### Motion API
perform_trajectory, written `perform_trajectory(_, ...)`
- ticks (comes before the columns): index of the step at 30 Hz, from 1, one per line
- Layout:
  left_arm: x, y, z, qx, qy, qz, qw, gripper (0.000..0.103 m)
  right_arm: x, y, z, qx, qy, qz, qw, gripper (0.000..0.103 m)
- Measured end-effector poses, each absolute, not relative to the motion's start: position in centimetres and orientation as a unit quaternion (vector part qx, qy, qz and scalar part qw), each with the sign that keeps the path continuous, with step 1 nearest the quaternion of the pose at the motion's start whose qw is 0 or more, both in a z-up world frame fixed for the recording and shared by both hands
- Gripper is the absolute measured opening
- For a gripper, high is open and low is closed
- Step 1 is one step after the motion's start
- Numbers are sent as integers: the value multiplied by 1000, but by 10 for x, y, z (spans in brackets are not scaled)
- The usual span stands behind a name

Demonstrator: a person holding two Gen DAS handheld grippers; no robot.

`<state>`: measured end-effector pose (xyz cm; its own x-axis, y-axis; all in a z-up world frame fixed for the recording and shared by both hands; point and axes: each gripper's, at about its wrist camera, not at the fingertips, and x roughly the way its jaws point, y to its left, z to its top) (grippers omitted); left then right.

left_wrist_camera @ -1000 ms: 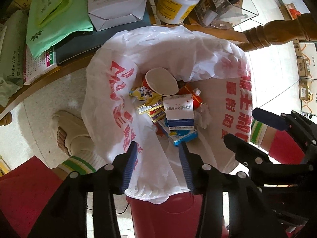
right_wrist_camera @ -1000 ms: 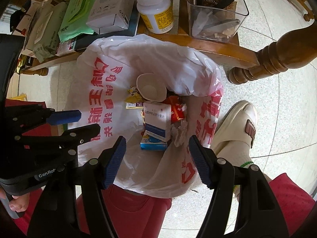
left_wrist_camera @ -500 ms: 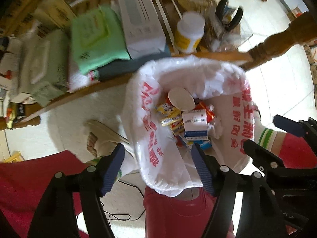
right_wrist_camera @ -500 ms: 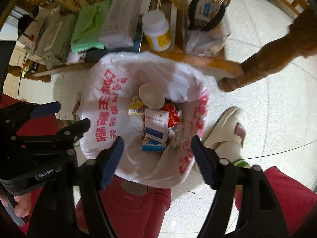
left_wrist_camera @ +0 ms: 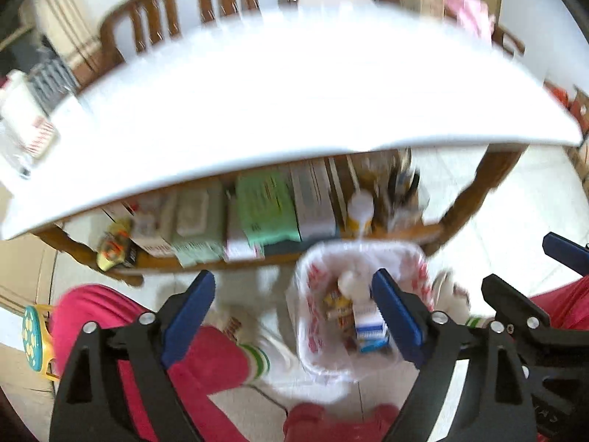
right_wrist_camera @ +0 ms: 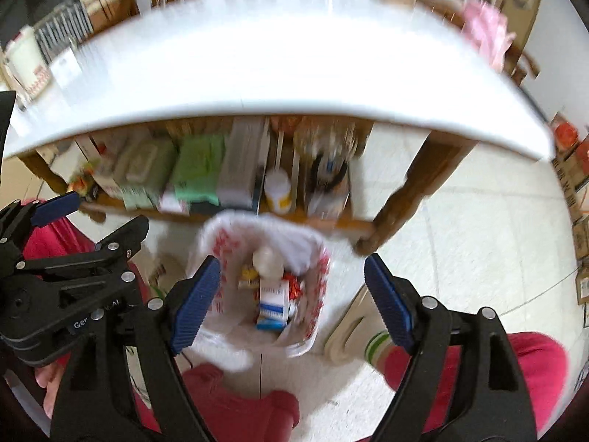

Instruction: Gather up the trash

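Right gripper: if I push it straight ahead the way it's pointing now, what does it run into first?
Most likely the bagged trash bin on the floor. The open right gripper frames its mouth, so it would meet the blue-and-white carton lying on top of the trash. The frame is blurred and depth is unclear.

White-topped wooden table [right_wrist_camera: 279, 70] stands on pale tiled floor [right_wrist_camera: 478, 228].

Left gripper [left_wrist_camera: 292, 318] jaws spread wide, nothing held; right gripper [right_wrist_camera: 292, 304] likewise wide apart, empty; both side by side, pointing downward; views blurred.
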<state>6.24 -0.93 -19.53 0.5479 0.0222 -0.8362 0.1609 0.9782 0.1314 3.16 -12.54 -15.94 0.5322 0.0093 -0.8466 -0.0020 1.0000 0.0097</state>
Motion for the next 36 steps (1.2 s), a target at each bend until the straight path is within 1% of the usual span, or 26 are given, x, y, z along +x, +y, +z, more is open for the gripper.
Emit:
perform_trajectory(2, 50, -7, -168, 91, 440, -35, 893, 87, 17, -126, -132, -1, 450, -6, 893, 83)
perform_trajectory(8, 15, -5, -89, 83, 353, -22, 932, 93, -21, -128, -63, 3, 366, -23, 930, 88)
perform_trajectory(13, -16, -4, -37, 84, 281, -10, 956, 95, -50, -129, -14, 0, 303, -42, 952, 93)
perform_trajectory(17, -36, 0, -7, 72, 246, -2, 967, 95, -69, -128, 13, -2, 263, -59, 963, 95)
perform_trajectory(24, -62, 9, 20, 45, 209, 7, 977, 95, -94, -127, 37, -1, 225, -70, 972, 96)
perform_trajectory(29, -68, 12, 28, 39, 219, -6, 975, 95, -106, -124, 46, -2, 214, -78, 974, 96)
perform_trajectory(36, -69, 14, 27, 32, 231, -4, 972, 95, -109, -121, 47, -9, 217, -86, 972, 96)
